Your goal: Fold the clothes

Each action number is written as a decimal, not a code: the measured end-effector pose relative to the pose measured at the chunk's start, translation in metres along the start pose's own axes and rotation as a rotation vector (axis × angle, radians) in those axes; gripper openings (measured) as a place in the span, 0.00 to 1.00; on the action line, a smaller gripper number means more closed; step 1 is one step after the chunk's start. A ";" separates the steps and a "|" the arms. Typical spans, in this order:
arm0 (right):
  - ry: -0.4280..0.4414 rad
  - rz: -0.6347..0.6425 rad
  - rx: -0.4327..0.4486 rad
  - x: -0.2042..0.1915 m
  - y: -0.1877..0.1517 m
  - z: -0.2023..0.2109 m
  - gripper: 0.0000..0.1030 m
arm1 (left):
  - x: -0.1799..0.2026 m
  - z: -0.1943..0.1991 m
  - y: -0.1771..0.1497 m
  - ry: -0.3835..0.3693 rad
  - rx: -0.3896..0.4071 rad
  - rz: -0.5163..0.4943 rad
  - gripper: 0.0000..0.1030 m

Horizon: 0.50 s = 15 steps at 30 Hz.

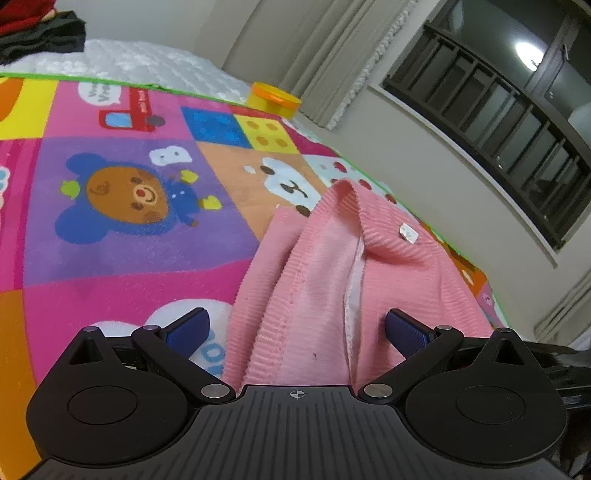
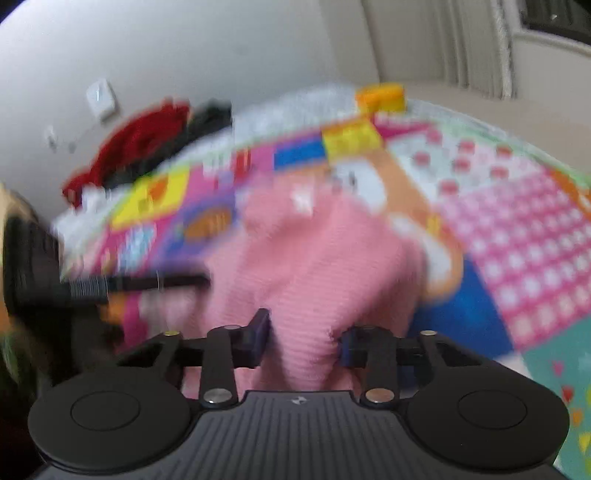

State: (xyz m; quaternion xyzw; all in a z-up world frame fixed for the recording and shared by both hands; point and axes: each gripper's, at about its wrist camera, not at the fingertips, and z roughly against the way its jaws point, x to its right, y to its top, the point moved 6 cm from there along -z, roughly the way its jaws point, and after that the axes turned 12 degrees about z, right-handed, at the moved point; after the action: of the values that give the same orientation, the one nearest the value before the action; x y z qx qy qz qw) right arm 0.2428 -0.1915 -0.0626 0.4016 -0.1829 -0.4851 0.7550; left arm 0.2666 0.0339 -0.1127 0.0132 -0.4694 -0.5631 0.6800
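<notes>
Pink ribbed garment (image 1: 317,280), white tag unreadable; left tool (image 1: 295,325) wide open; right tool (image 2: 303,336) pinching its fold

A bed carries everything, spread with a cartoon-print play blanket (image 1: 122,206) over a white quilted cover (image 1: 147,62). On the blanket lies a rumpled pink ribbed garment (image 1: 317,280). A yellow tub with an orange lid (image 1: 273,99) and a red-and-dark clothes pile (image 1: 40,33) sit on the cover.
</notes>
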 end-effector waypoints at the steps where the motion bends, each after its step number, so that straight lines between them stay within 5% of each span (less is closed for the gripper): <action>1: -0.023 -0.006 0.032 0.004 0.010 0.001 0.25 | 0.000 0.000 0.001 -0.006 0.001 0.008 1.00; 4: -0.099 -0.016 0.041 0.020 0.027 -0.014 0.25 | -0.002 0.001 0.003 -0.025 0.004 0.031 1.00; 6: -0.172 0.028 -0.029 0.033 0.018 -0.042 0.25 | -0.002 0.000 0.003 -0.025 0.002 0.037 1.00; 8: -0.192 0.010 -0.095 0.045 0.003 -0.066 0.26 | -0.003 -0.003 0.001 -0.005 -0.006 0.025 1.00; 11: -0.203 -0.027 -0.069 0.048 0.003 -0.064 0.31 | -0.004 -0.005 -0.002 0.028 -0.008 -0.005 1.00; 15: -0.328 0.112 -0.018 0.030 0.014 -0.032 0.62 | -0.006 -0.004 0.000 0.062 0.011 -0.020 1.00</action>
State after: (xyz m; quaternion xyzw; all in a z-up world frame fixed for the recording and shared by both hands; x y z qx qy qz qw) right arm 0.2865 -0.2016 -0.0750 0.2994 -0.3214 -0.5028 0.7445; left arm 0.2695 0.0368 -0.1189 0.0392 -0.4509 -0.5667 0.6885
